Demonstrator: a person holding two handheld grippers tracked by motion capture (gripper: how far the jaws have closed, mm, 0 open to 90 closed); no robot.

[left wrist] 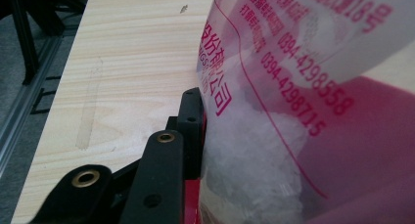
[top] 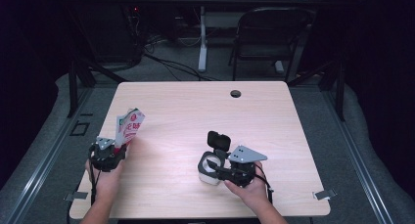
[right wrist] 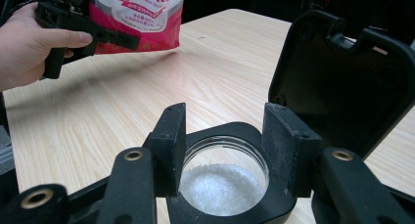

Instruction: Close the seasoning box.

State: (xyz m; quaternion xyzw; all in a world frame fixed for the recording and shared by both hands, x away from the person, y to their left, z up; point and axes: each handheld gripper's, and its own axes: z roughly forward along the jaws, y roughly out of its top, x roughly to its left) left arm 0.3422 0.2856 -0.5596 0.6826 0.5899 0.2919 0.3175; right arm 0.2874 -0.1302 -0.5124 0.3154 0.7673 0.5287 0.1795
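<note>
Bag (left wrist: pixel 303 111) digits, perhaps 0394-4298558

Dark room, folding chair (top: pixel 268 35), grey floor (top: pixel 161 70)

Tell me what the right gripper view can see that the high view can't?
Only the right gripper view looks down into the jar: white crystals lie at its bottom, and the right tongs stand on either side of its mouth. Only the high view takes in the whole table, the folding chair behind it and both forearms. Both share the pink and white bag held in the left tongs, the jar's raised black lid and the wooden tabletop.
</note>
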